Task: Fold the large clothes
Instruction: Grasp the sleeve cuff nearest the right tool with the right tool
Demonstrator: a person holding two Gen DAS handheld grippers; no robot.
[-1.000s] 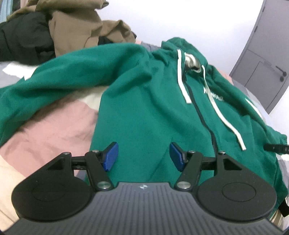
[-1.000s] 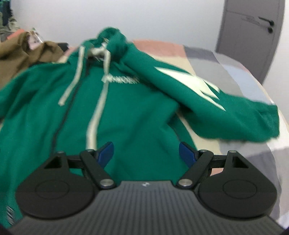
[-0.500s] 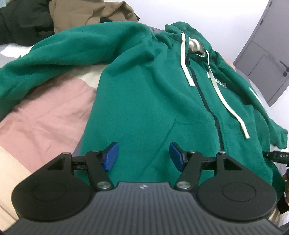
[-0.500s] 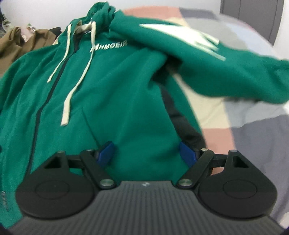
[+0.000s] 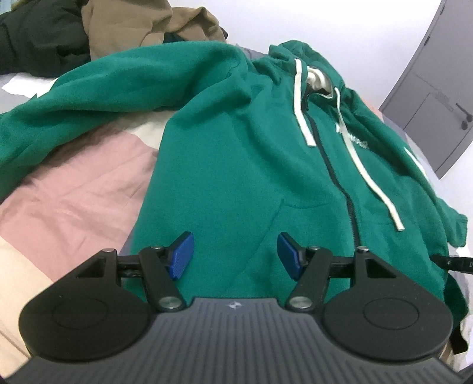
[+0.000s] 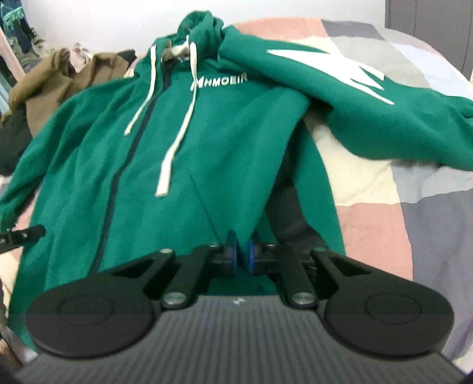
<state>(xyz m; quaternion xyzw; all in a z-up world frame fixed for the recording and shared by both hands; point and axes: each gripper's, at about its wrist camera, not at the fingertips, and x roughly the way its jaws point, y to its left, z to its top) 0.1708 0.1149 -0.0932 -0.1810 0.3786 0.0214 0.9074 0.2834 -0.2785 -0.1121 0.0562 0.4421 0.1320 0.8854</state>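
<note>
Green hoodie spread face-up on a patchwork bed, one claw parted over its hem and the other pinched onto it.

The bed cover [image 5: 74,183], in pink, cream and grey blocks, stretches out ahead of and to both sides of both claws. On it lies the green hoodie [image 5: 236,165], zip side up, hood farthest from the claws and hem nearest them, with one sleeve flung out to each side. Beyond the hoodie's left shoulder sits a heap of brown and dark clothes [image 5: 142,26]. Two white drawstrings [image 6: 174,141] trail down the chest toward the claws. The left gripper [image 5: 233,255] hangs just over the hem, its jaws parted and nothing between the blue pads. The right gripper [image 6: 240,255] is clenched, a ridge of green hem fabric squeezed between its pads.
</note>
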